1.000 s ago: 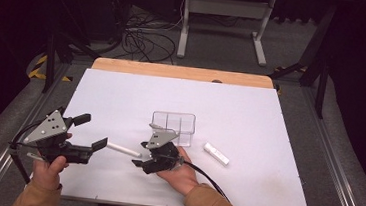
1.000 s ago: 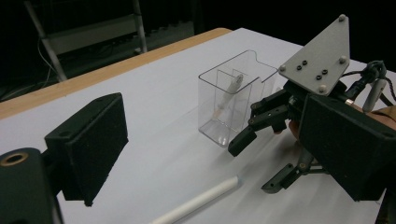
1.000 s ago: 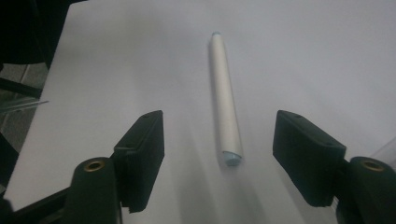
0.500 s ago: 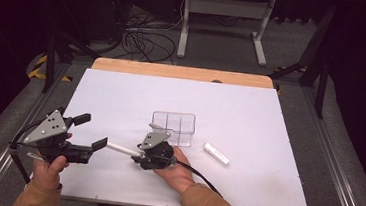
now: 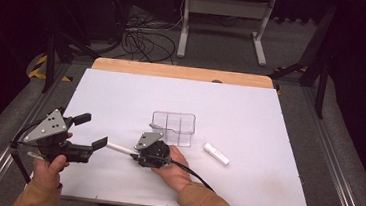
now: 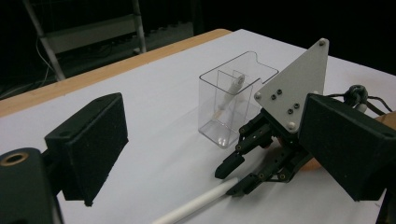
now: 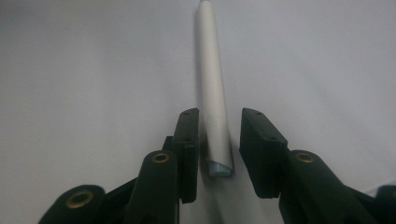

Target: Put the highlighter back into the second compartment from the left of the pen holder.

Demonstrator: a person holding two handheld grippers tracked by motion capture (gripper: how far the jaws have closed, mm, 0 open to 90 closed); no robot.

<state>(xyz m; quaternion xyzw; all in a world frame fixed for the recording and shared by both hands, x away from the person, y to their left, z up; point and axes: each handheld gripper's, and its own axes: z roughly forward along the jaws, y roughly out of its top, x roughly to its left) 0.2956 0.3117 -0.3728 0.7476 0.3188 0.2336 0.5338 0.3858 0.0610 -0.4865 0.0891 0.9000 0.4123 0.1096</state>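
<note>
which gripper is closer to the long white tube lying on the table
Right. The right gripper has the white tube between its jaws, which have just been closing around its end. The left gripper sits open near the tube's far end.

Two handheld grippers are at the table: the left gripper and the right gripper; two hands hold them, one each; one clear box stands on the white table, split into compartments whose number cannot be told; one white stick leans inside it; one long white stick lies on the table; one short white stick lies beside the box; that makes three sticks in all.
</note>
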